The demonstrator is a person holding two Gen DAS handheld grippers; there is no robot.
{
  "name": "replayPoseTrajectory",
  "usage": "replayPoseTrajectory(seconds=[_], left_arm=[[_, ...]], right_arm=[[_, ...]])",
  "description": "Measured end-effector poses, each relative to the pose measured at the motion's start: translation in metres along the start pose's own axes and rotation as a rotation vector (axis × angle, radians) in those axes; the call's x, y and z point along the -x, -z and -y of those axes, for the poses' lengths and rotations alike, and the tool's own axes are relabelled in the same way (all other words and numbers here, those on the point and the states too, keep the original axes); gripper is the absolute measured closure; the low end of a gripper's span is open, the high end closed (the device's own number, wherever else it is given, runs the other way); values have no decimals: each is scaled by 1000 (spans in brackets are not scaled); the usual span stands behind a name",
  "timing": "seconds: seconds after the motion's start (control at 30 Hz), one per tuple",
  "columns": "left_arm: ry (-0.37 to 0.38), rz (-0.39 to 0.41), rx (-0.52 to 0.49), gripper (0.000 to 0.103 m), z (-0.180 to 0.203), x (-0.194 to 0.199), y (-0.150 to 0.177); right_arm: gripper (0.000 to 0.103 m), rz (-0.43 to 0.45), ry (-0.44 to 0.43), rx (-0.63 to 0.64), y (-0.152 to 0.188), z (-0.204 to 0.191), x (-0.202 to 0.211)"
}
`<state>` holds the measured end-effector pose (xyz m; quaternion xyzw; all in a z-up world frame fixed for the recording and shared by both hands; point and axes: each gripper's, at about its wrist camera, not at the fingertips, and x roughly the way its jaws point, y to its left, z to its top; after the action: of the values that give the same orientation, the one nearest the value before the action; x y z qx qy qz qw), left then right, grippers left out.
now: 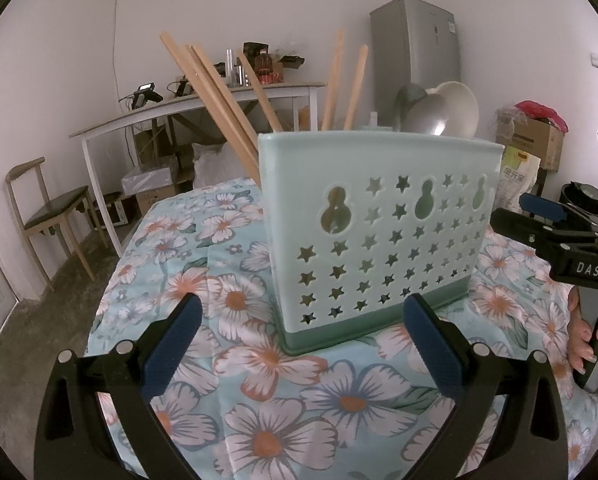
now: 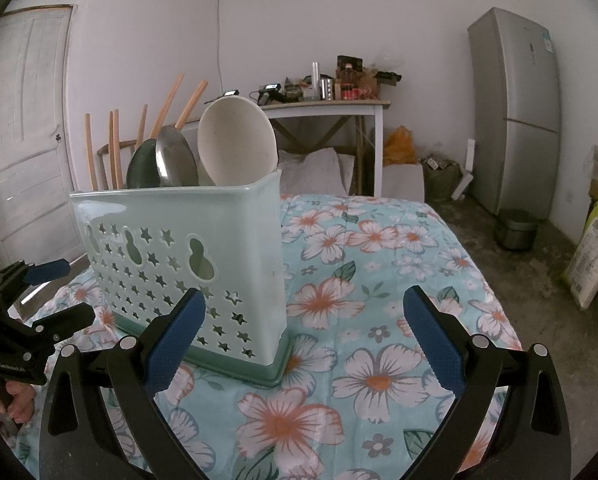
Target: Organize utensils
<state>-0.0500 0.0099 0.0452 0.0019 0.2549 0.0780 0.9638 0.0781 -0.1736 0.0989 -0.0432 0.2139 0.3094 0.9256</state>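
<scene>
Left gripper (image 1: 299, 344) filled the bottom of the left wrist view, jaws spread wide, nothing between the blue pads (image 1: 171, 348). Right gripper (image 2: 299, 344) did the same at the bottom of the right wrist view, released and empty.

Just beyond both, the utensil caddy (image 1: 379, 232) stood upright on the floral tablecloth (image 1: 283, 400), centre frame in the left view, centre-left in the right view. It was a mint plastic holder with star cut-outs and a darker green base tray. Judged light and fairly stiff, walls smooth and probably slippery; a pinch on the top rim or an end wall looked the best hold. Tall and narrow, so it could tip if pushed high.

Wooden chopsticks (image 1: 215, 92) leaned out of its left end in the left view. These looked light, rigid and thin, likely to roll; take them mid-shaft or near the upper ends.

Spoon bowls stuck up at the other end: a white spoon (image 2: 237, 140), a steel spoon (image 2: 177, 156) and a dark one (image 2: 141, 164). Their handles were hidden inside. The white one may be ceramic or melamine, cannot tell; treat as fragile. Steel judged slick.

Further back were a side table (image 2: 323, 106) and a fridge (image 2: 515, 112).
</scene>
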Motion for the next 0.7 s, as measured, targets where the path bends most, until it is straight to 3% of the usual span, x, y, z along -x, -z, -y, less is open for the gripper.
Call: replayPoseTrajectory(seconds=[0.7], left_arm=[[2,0,-1,4,0,-2,1]], right_arm=[[8,-5,7,-4,0,1,2]])
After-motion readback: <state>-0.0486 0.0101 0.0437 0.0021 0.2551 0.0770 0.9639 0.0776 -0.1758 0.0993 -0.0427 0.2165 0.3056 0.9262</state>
